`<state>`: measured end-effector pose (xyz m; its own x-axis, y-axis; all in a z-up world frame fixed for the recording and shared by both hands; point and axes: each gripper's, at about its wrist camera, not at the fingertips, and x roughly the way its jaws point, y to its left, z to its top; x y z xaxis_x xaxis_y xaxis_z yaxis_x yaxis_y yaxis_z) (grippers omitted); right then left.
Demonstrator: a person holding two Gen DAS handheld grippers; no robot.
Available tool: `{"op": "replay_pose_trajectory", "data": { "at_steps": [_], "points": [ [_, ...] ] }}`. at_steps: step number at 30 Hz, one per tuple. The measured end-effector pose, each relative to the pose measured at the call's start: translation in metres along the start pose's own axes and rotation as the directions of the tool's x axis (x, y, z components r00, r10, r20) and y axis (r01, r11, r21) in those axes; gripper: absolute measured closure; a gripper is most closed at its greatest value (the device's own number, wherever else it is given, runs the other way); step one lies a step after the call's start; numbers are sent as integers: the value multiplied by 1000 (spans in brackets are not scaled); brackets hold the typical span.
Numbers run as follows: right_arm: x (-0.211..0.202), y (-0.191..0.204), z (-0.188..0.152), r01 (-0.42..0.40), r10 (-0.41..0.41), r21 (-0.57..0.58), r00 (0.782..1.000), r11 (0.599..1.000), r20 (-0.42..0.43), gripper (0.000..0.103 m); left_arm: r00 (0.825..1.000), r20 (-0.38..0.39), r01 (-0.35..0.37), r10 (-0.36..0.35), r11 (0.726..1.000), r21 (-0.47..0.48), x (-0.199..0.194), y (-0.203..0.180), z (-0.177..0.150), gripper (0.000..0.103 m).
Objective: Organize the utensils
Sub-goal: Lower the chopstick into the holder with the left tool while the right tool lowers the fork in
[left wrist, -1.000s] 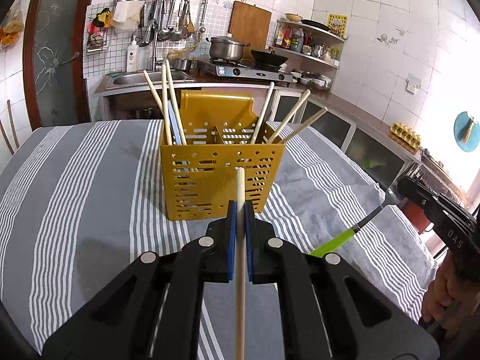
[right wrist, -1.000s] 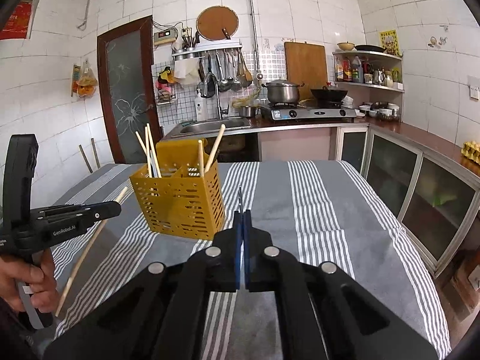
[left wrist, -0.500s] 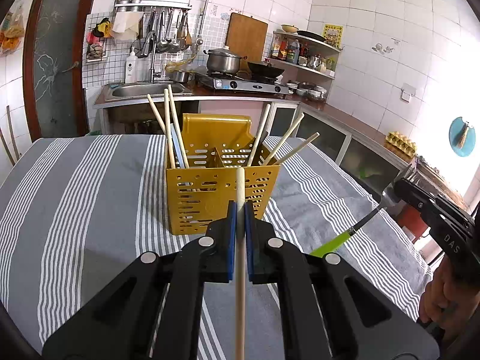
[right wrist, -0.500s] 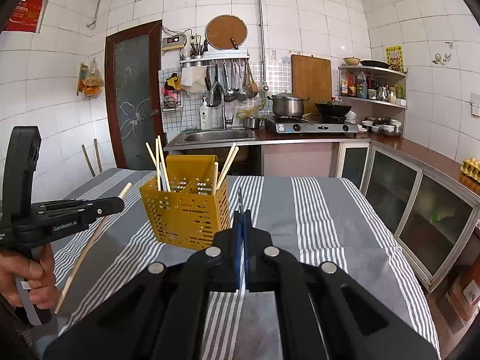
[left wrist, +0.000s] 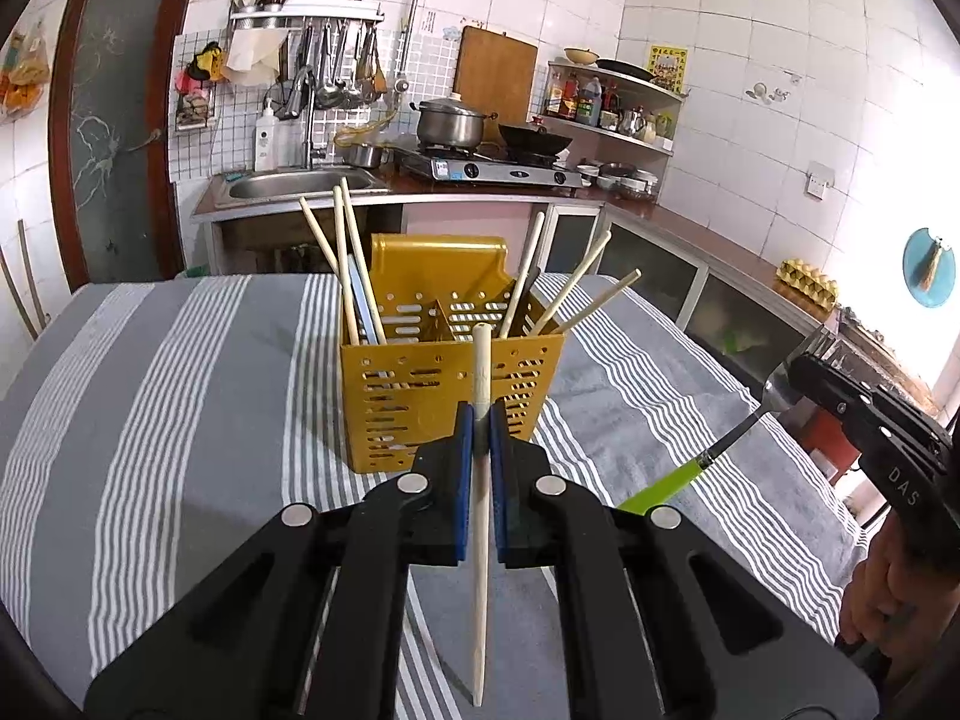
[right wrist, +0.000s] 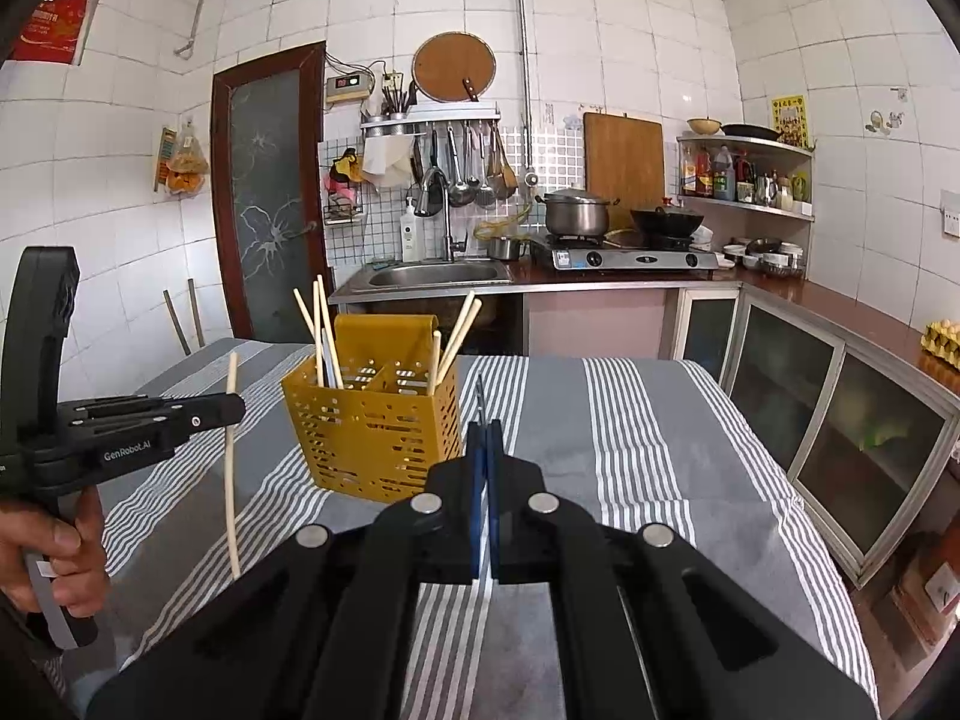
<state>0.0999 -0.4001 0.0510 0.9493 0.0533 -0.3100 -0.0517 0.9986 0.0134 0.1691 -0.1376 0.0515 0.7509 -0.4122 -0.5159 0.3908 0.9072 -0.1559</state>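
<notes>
The left gripper (left wrist: 480, 420) is clamping a chopstick (left wrist: 480, 516) at frame centre, before the yellow holder (left wrist: 450, 402). The right gripper (right wrist: 483, 427) is pinching a green-handled fork (left wrist: 708, 456), whose tines are partly hidden.

White lettering "GenRobot.AI" stood on the black side of the left gripper (right wrist: 237, 408), seen from the right wrist view to the left of the yellow utensil caddy (right wrist: 375, 429). In the left wrist view, the letters "DAS" ran along the black body of the right gripper (left wrist: 807, 367), to the right of the caddy. A red poster (right wrist: 51, 24) high on the wall left of the caddy and a yellow notice (right wrist: 788, 114) on the tiles right of it both bore characters too small to read.
</notes>
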Motion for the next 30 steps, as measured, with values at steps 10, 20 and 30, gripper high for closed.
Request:
{"op": "replay_pose_trajectory", "data": {
  "at_steps": [10,20,30],
  "points": [
    [-1,11,25,32,-30,-53,999,998,32,102,998,65,-25,24,1000,16,-18,3,28,99],
    [9,27,67,57,-50,-91,996,994,79,102,987,160,-31,24,999,38,-31,4,77,99],
    [52,49,120,78,-60,-178,993,981,103,102,956,288,-64,49,997,43,-17,18,146,99]
  ]
}}
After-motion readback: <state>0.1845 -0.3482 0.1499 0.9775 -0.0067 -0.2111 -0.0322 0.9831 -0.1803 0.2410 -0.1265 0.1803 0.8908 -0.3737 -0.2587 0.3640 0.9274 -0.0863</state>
